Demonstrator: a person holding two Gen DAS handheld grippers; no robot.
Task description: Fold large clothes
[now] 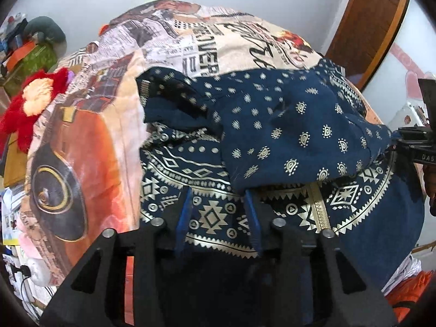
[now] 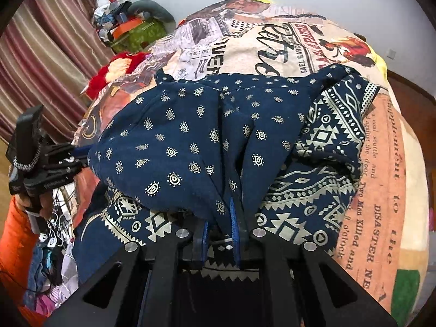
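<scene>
A large navy garment (image 1: 283,133) with gold paisley dots and a geometric border lies on a bed covered with a newspaper-print blanket (image 1: 90,141). Its dotted upper part is folded over the patterned border. My left gripper (image 1: 218,199) is open, its blue-padded fingers resting on the border just under the folded edge. In the right wrist view the garment (image 2: 185,141) fills the centre, and my right gripper (image 2: 220,218) is shut on a fold of the dotted cloth. The right gripper also shows at the right edge of the left wrist view (image 1: 419,141), and the left gripper shows at the left of the right wrist view (image 2: 41,163).
A red and cream plush toy (image 1: 30,103) lies at the bed's far left. A green box with clutter (image 2: 136,32) stands by the wall near striped curtains (image 2: 46,62). A wooden door frame (image 1: 370,19) is at right. Clothes and cables (image 2: 51,248) lie beside the bed.
</scene>
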